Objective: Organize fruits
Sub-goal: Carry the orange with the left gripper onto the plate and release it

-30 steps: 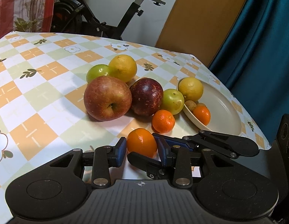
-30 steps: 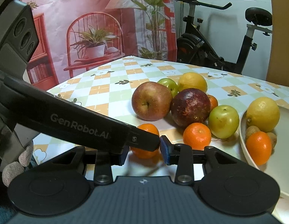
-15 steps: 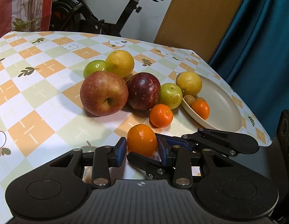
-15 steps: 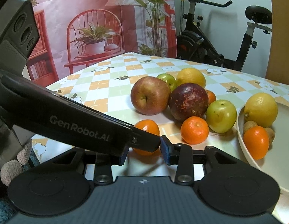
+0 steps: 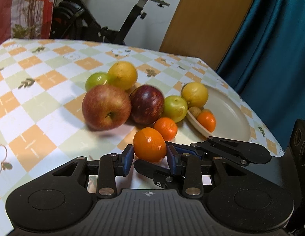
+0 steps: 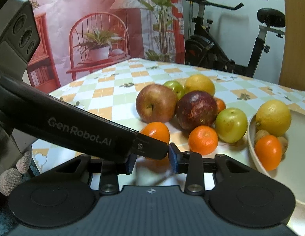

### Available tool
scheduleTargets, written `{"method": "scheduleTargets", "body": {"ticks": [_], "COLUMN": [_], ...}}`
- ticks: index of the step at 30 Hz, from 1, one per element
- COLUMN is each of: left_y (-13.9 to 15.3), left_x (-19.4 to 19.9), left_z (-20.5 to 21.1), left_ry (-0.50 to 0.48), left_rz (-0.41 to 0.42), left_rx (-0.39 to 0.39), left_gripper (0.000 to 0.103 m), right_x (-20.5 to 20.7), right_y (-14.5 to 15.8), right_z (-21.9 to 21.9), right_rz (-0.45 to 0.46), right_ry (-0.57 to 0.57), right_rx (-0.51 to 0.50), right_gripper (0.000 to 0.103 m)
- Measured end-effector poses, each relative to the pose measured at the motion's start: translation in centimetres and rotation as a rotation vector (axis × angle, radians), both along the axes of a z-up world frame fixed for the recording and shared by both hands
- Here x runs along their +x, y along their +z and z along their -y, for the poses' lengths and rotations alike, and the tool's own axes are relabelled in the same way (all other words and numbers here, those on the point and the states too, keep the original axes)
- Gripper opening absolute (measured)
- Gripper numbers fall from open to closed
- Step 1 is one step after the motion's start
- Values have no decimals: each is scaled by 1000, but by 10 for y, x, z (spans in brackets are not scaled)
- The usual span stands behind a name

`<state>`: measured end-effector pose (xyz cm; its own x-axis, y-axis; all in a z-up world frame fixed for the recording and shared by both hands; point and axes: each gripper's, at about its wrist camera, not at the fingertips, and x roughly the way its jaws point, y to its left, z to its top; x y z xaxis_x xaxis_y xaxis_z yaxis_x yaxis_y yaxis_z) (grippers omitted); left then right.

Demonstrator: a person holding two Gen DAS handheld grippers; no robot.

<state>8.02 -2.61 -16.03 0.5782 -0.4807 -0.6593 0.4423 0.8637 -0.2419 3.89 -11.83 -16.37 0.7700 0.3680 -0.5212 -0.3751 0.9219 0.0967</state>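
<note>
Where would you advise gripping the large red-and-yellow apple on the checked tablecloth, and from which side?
Grip the large red-and-yellow apple across its widest middle, coming from above: it is round, and the dark red apple crowds one side. Use the open right gripper; the left gripper holds an orange mandarin.

1. The left gripper [image 5: 149, 157] points forward, its blue pads clamped against a mandarin's sides.
2. The right gripper [image 6: 151, 160] sits low, jaws parted, crossed by the left gripper's finger.

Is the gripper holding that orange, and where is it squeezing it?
Yes. The left gripper holds the orange by its two sides, lifted off the table. The right gripper holds nothing.
</note>
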Motion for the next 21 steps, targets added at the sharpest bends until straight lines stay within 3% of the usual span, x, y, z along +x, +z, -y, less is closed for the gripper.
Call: {"method": "scheduleTargets", "body": {"ticks": [9,21], "left_y": [32,59], "left_x": [0,29], "left_z": [30,100], "left_ry": [-62,-183], "left_rz": [85,119], "left_rx": [27,18], "left_gripper": [38,38], "right_x": [-10,-3], "right_y": [25,65], "right_z": [19,76], "right_rz": [71,120], "right_ry": [-68,-195], "right_rx": [45,57], "right_gripper": [37,37]}}
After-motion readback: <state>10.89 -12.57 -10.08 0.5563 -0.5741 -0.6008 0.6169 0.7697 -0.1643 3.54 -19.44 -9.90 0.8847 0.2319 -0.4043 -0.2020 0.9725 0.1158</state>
